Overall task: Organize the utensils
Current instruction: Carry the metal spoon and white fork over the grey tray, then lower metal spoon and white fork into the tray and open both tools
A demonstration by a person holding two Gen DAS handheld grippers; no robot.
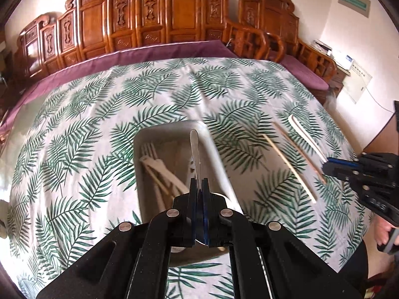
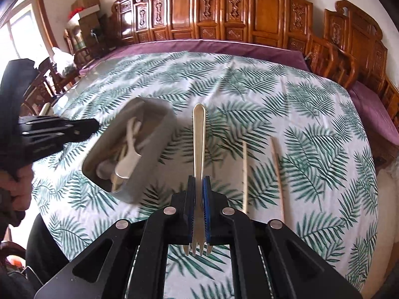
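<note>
Fork (image 2: 199, 149): clamped in right gripper (image 2: 199, 199) at centre frame, handle pointing away, tines toward camera; gripped near the neck, probably so the handle goes in first. Grey tray (image 2: 159, 147), centre-left, already holds white utensils. Left gripper (image 1: 198, 199) pinches a metal utensil (image 1: 195, 149) above the tray. Two chopsticks (image 2: 278, 172) lie on the tablecloth (image 2: 249, 87), right of centre.

Soft daylight fills the room and comes from the bright window (image 2: 17, 37) at the far left of the right wrist view. Shadows are faint. The round lens bends the white tablecloth with green leaves (image 1: 99, 124) and darkens the corners. The grey metal tray (image 2: 159, 124) looks a little blurry.
</note>
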